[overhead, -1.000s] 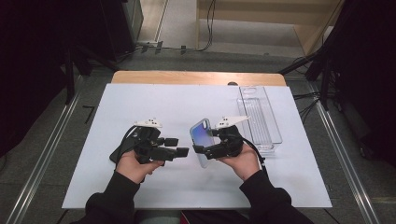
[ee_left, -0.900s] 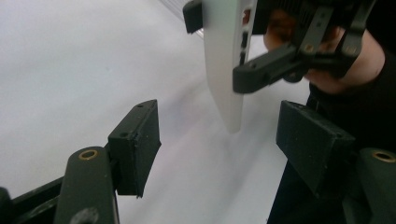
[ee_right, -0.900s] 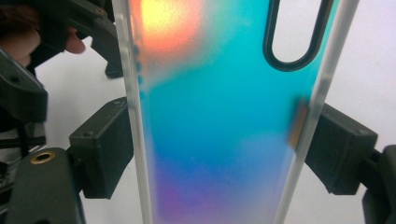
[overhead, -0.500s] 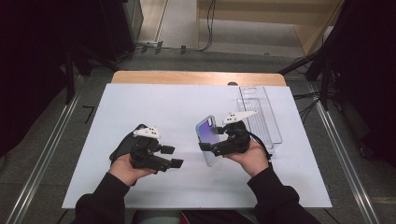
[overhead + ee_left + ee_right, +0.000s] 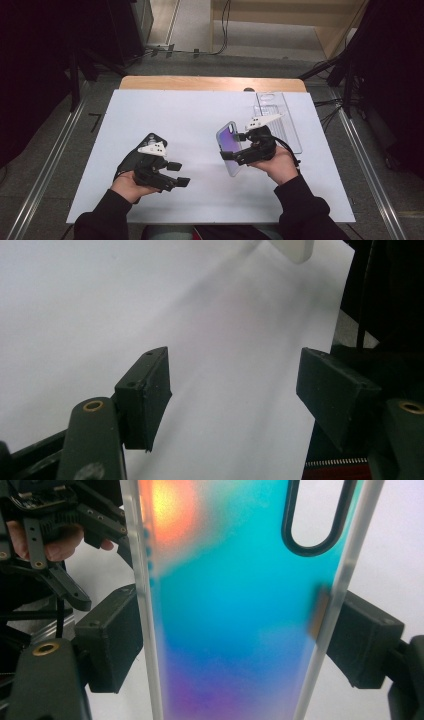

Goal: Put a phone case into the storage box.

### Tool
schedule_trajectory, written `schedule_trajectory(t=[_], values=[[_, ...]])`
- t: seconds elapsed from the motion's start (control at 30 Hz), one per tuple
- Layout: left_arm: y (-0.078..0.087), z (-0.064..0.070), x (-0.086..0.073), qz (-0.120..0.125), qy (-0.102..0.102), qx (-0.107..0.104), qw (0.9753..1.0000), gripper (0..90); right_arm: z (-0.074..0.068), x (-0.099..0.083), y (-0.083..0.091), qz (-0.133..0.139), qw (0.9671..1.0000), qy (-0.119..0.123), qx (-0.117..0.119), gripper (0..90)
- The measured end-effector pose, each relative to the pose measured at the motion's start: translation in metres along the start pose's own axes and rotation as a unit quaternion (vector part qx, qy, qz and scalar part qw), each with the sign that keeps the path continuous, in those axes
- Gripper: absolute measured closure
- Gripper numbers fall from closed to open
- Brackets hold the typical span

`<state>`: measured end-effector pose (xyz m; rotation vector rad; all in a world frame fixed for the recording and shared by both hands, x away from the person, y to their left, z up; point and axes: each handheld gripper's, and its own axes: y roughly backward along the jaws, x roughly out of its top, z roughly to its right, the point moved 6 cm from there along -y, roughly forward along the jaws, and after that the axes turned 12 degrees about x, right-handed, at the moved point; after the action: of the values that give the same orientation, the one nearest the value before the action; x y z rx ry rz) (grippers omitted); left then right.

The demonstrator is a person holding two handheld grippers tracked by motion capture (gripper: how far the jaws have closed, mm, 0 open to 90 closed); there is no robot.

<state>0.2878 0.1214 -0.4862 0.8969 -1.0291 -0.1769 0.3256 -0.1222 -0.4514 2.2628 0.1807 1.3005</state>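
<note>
Clamping the iridescent phone case [image 5: 229, 146] upright across its width, right gripper [image 5: 235, 156]; clear tray [image 5: 292, 131] just right; left gripper [image 5: 181, 174] open, empty, lower left.

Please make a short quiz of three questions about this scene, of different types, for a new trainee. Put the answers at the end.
1. True or false: the right gripper is shut on the iridescent phone case.
2. Multiple choice: how is the left gripper? A) shut on a case; B) open with nothing between its jaws; C) shut on a cable.
3. Short answer: what lies flat near the far right edge of the white table?

Key
1. True: in the right gripper view both jaws press on the two long edges of the case.
2. B: in the left gripper view the jaws stand apart over the white surface.
3. A clear plastic tray.
</note>
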Motion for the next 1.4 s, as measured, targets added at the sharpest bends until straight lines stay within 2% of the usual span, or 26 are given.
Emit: schedule_trajectory(t=[0.07,0.13,0.27,0.5,0.87,1.2,1.4], values=[[0.001,-0.001,-0.002,-0.001,0.001,0.007,1.0,30.2,0.0,0.001,0.003,0.001,1.0,-0.001,0.0,15.8],[0.001,-0.003,-0.002,0.002,0.014,0.015,0.9998,30.2,0.001,0.001,0.006,0.003,1.0,-0.003,-0.002,15.8],[0.004,-0.004,-0.005,0.002,0.013,0.015,0.9998,30.2,0.003,0.004,0.013,0.015,0.9997,-0.005,-0.016,15.8],[0.006,-0.009,-0.006,0.005,0.031,0.031,0.999,30.2,0.005,0.01,0.029,0.037,0.9984,-0.01,-0.043,15.8],[0.006,-0.009,-0.007,0.003,0.04,0.029,0.9988,30.2,0.016,0.013,0.058,0.072,0.9938,-0.025,-0.081,15.8],[0.01,-0.01,-0.01,0.006,0.049,0.038,0.9981,30.2,0.026,0.016,0.081,0.101,0.9865,-0.035,-0.124,15.8],[0.011,-0.01,-0.012,0.004,0.051,0.038,0.998,30.2,0.036,0.015,0.095,0.121,0.9792,-0.06,-0.151,15.8]])
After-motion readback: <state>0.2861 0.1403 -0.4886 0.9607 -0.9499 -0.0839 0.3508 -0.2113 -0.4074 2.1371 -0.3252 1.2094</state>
